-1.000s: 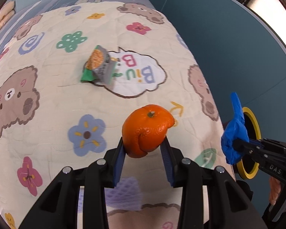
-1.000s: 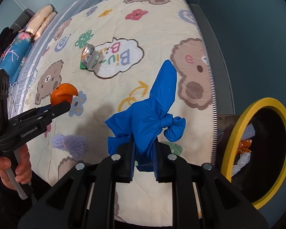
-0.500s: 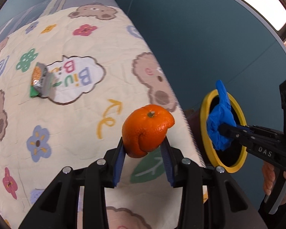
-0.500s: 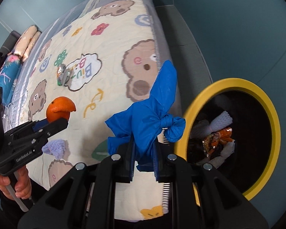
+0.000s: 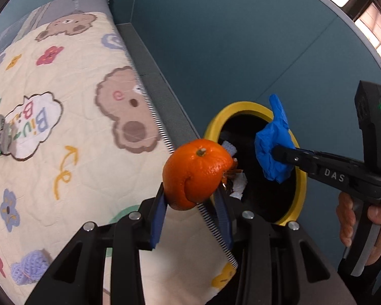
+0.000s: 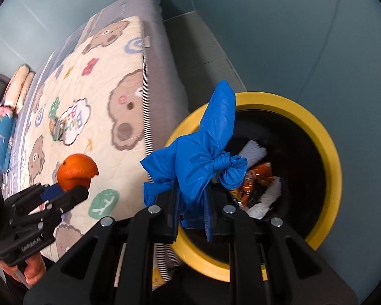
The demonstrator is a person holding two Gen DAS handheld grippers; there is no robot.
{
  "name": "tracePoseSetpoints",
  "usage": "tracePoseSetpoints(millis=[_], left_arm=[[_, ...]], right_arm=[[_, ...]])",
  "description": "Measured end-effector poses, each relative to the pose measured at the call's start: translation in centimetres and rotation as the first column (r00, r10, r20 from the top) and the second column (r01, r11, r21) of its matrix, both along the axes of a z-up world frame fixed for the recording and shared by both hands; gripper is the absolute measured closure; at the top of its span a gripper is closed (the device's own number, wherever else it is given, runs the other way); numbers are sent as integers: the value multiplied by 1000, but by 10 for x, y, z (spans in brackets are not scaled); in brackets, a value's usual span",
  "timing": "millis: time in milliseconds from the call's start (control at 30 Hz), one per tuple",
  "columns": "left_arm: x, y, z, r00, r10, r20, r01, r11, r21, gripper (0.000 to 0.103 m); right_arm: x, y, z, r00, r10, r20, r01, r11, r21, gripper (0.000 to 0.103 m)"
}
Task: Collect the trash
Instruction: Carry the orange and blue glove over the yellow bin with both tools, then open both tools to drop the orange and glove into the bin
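Note:
My left gripper [image 5: 190, 198] is shut on an orange peel [image 5: 195, 172], held at the bed's edge beside the bin; it also shows in the right wrist view [image 6: 75, 175]. My right gripper [image 6: 191, 198] is shut on a knotted blue bag [image 6: 198, 157], held over the near rim of the yellow-rimmed black bin [image 6: 332, 162]. In the left wrist view the blue bag [image 5: 274, 150] hangs over the bin [image 5: 301, 188]. Wrappers and white foam [image 6: 259, 178] lie inside the bin.
The bed's cartoon quilt [image 5: 71, 117] carries a snack wrapper [image 5: 0, 137] at far left and a purple foam net [image 5: 29, 267] near the front. A grey bed frame edge [image 5: 162, 101] and a teal wall [image 5: 241, 38] border the bin.
Both grippers have swung right, off the bed toward the bin. The blue bag is now over the bin's mouth and the orange peel is close to its rim.

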State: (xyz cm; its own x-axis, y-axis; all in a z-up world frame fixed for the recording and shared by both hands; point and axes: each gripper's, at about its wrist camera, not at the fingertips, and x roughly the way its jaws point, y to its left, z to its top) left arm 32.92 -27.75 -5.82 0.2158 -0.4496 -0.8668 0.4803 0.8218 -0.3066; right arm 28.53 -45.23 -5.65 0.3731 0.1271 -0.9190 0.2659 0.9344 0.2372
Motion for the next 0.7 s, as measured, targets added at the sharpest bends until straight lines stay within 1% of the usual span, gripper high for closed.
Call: tracePoseSetpoints(millis=[200,367,533,700], left_arm=[[-5,-39,-6,999,-49,-12,49,999,0,68],[-6,-66,-20,996,-80,-35,81,997,5,68],[-5,-84,-36,994,-91,-67,92,996,14,68],[-8,-95,-45,990,-115,-83,116,993,5,67]], right_arm=[[-7,-33,-12,999,-53,-14,53,999,14,88],[-12,-55,-26,996,-83,-35,84,996,26,87],[-17,-76,-38,992,-118,-50,120,992,38,87],[-22,-89,-45,988,-147,-55,150,987,53,87]])
